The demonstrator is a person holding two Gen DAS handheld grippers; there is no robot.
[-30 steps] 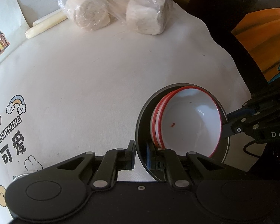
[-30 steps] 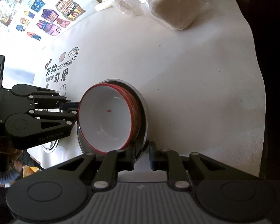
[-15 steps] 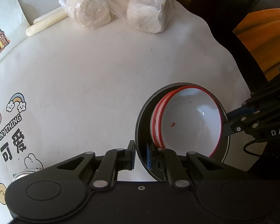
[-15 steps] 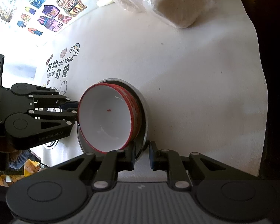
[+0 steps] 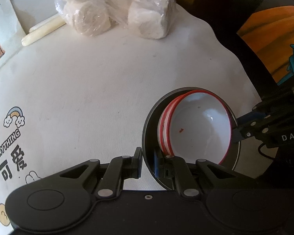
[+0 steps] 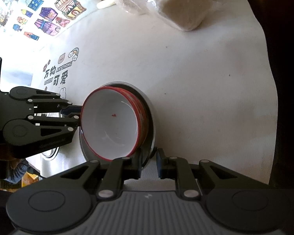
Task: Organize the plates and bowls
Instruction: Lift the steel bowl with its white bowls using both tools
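left gripper: matte black linkage fingers, round silver pivot screws, blue pads at the tips; smooth black housing with two embossed discs and a small centre screw at 6 o'clock.
right gripper: same black linkage, silver pivots, blue pads; housing grey and ribbed, faint white mark at centre.
markings: white letters "DAS" on the right gripper's side, 3 o'clock in the left view; pale, unreadable lettering on the left gripper's side in the right view.
cable: thin black loop below "DAS".
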